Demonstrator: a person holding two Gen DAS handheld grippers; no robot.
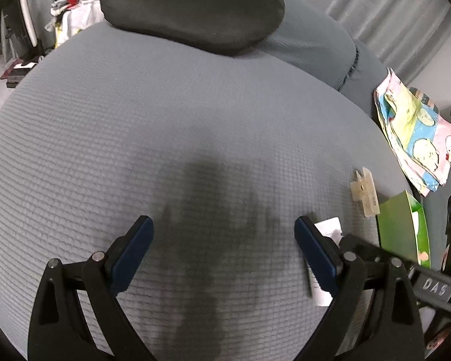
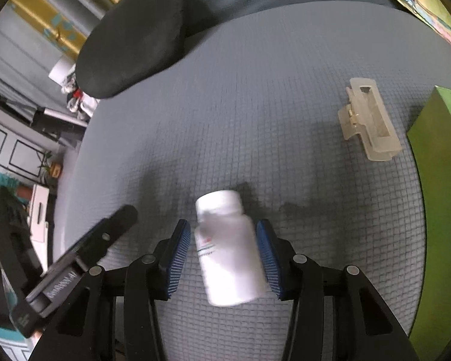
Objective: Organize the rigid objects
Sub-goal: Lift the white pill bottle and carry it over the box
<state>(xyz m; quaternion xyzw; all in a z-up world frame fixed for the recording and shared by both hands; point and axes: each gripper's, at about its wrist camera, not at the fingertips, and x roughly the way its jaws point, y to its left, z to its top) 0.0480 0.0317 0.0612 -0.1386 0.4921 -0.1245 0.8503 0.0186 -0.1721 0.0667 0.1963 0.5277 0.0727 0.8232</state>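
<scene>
You've got dark cushion (image 1: 192, 9) on grey sofa cover (image 1: 165, 120), patterned cloth (image 1: 415, 129) far right, clothes pile (image 1: 75, 9) in bkgd

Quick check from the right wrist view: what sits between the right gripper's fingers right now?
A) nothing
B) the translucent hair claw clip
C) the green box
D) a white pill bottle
D: the white pill bottle lies between the blue pads of the right gripper, while the translucent hair claw clip rests apart on the grey cushion, next to the green box.
</scene>
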